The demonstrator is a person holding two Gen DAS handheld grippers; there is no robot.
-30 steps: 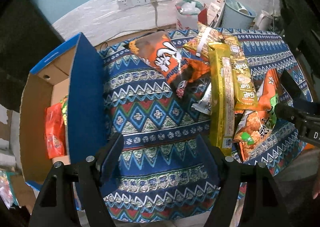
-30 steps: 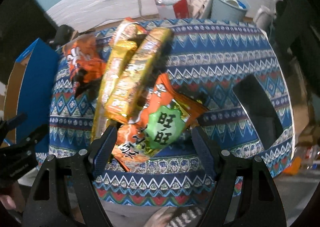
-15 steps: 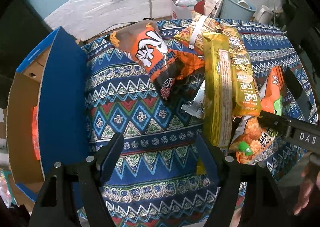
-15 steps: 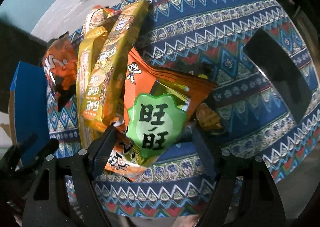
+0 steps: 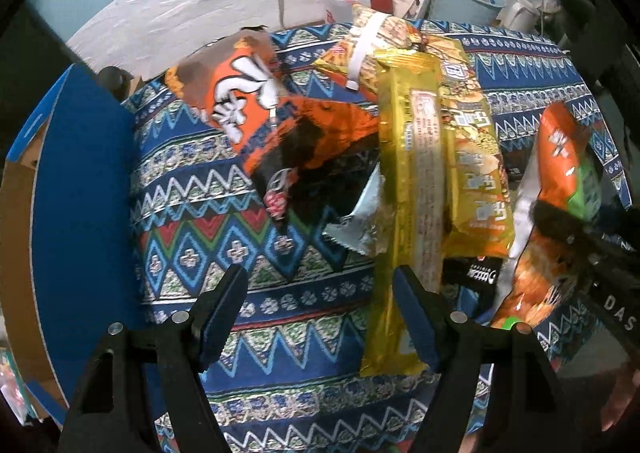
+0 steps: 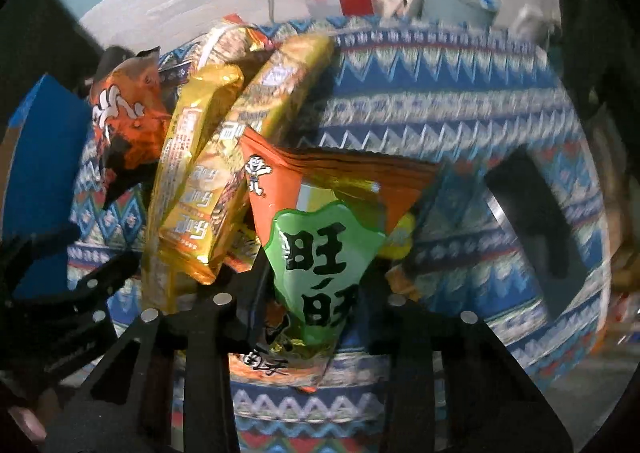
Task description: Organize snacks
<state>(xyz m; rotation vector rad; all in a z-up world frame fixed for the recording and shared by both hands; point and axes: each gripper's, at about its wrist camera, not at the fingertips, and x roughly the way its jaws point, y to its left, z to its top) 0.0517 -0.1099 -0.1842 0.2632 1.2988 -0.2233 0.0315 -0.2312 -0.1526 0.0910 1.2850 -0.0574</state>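
Orange and green, the snack bag [image 6: 320, 253] sits in the pile on my desk [image 6: 460, 113], which has a zigzag cloth on it. My right gripper [image 6: 308, 305] has just been closing its fingers, and now they pinch the near end of that bag. I think the bag is light, puffy and crinkly, so it could slip. Holding it by the flat sealed end looks best to me, not the fat middle where the snacks could break.

My left gripper [image 5: 320, 289] has its fingers wide, with nothing in them. It hangs over the cloth, right by the long gold pack [image 5: 412, 189]. That one looks stiffer, so I would take it across the middle. The blue box [image 5: 80, 193] waits at the left.
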